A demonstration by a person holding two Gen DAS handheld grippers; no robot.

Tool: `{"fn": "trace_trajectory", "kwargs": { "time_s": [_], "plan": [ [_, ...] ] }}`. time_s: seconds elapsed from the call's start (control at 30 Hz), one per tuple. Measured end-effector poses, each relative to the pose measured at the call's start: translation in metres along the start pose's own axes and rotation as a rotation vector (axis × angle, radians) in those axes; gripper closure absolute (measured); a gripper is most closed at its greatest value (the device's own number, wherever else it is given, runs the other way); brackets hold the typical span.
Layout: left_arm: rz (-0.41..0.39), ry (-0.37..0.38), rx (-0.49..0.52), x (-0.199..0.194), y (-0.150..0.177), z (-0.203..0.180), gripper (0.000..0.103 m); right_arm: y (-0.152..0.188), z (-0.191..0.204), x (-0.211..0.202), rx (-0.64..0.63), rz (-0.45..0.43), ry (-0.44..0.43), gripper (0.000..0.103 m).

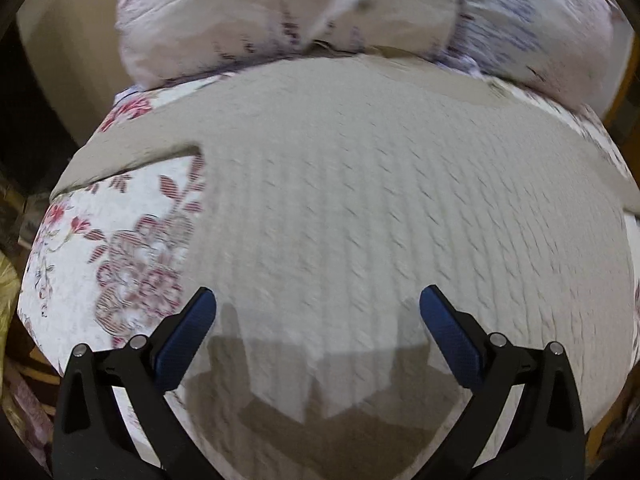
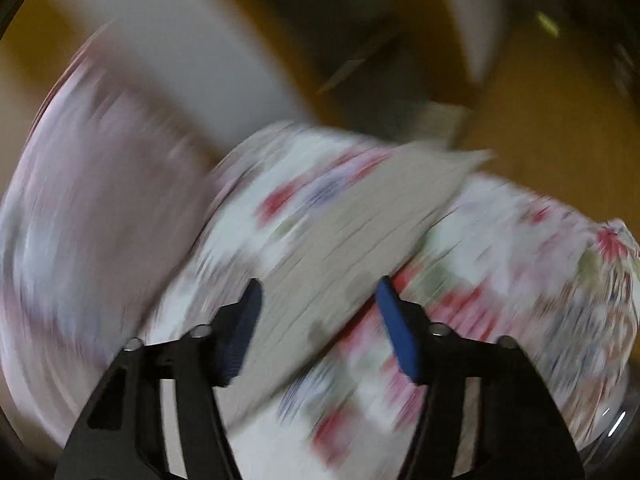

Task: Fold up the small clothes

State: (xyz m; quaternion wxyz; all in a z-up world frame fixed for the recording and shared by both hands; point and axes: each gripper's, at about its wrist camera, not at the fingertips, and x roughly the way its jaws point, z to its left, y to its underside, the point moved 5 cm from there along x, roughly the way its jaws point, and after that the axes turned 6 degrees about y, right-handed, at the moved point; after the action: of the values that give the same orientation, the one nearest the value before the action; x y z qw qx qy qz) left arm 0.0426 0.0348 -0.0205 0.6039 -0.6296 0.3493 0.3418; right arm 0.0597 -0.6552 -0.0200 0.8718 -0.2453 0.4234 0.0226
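A beige cable-knit garment lies spread flat on a floral bedspread. My left gripper is open and empty, hovering above the garment's near part. In the blurred right wrist view, a strip of the same beige knit runs diagonally across the bedspread. My right gripper is open and empty above that strip. Both grippers have blue pads.
A lilac patterned pillow lies at the far side of the bed, also showing as a pale blur in the right wrist view. The bed edge drops off at the left. Orange-brown furniture stands beyond the bed.
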Motion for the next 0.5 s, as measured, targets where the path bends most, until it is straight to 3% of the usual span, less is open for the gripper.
{"fn": "trace_trajectory", "kwargs": {
  "time_s": [0.07,0.17,0.3,0.4,0.5],
  "plan": [
    [-0.017,0.000,-0.059,-0.002,-0.008,0.015,0.002,-0.016,-0.015,0.017,0.072,0.033,0.025,0.046],
    [-0.050,-0.007,-0.184,-0.008,-0.018,0.043,0.002,-0.025,-0.031,0.035,0.134,0.064,0.022,0.060],
    [-0.085,-0.060,-0.312,-0.017,-0.028,0.087,0.002,-0.024,-0.034,0.047,0.117,0.047,0.041,0.092],
    [-0.102,-0.107,-0.384,-0.021,-0.037,0.125,0.002,-0.031,-0.007,0.041,0.000,-0.022,0.064,0.095],
    [-0.147,-0.140,-0.471,-0.027,-0.045,0.169,0.002,-0.015,0.064,0.004,-0.209,-0.124,-0.050,0.095]
  ]
}}
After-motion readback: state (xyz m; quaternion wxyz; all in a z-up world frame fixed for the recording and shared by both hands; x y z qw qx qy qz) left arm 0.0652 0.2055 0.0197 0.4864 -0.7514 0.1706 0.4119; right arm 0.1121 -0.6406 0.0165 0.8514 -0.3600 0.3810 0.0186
